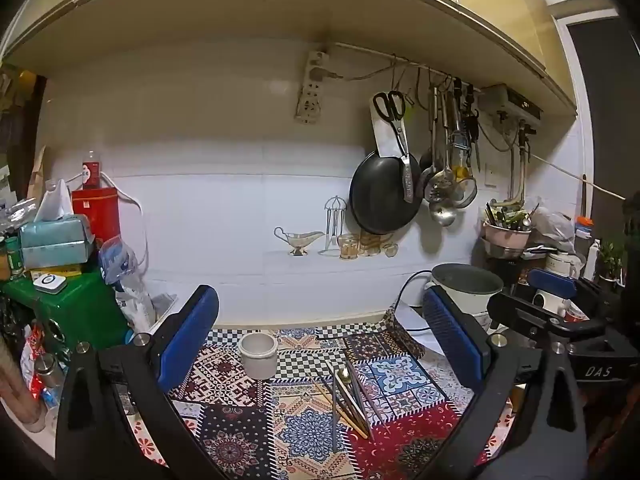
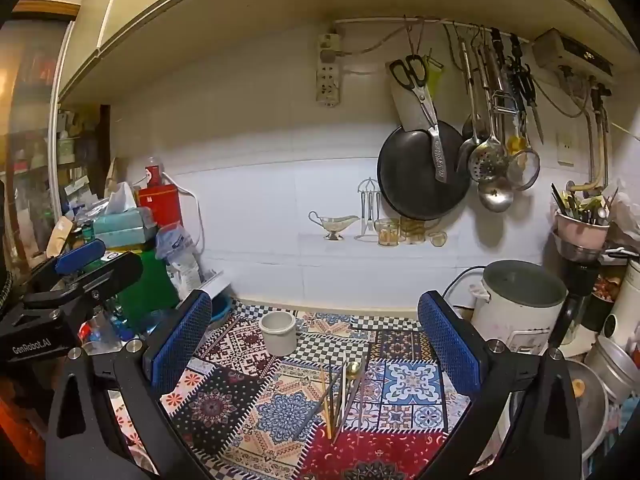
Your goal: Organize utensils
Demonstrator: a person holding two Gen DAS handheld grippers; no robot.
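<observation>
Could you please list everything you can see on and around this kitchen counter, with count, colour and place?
cup: one, grey-white, upright on the cloth, empty as far as shown
chopsticks and spoon: loose pile, count unclear, grey, wooden and gold, on the cloth right of the cup
patchwork cloth: one, multicoloured, covering the counter
pan: one, black, hanging on the wall
scissors: one pair, black-handled, hanging over the pan
ladles and strainers: several, metal, hanging right of the pan
rice cooker: one, white, right
tissue pack: one, teal, left
left gripper: open, empty
right gripper: open, empty
</observation>
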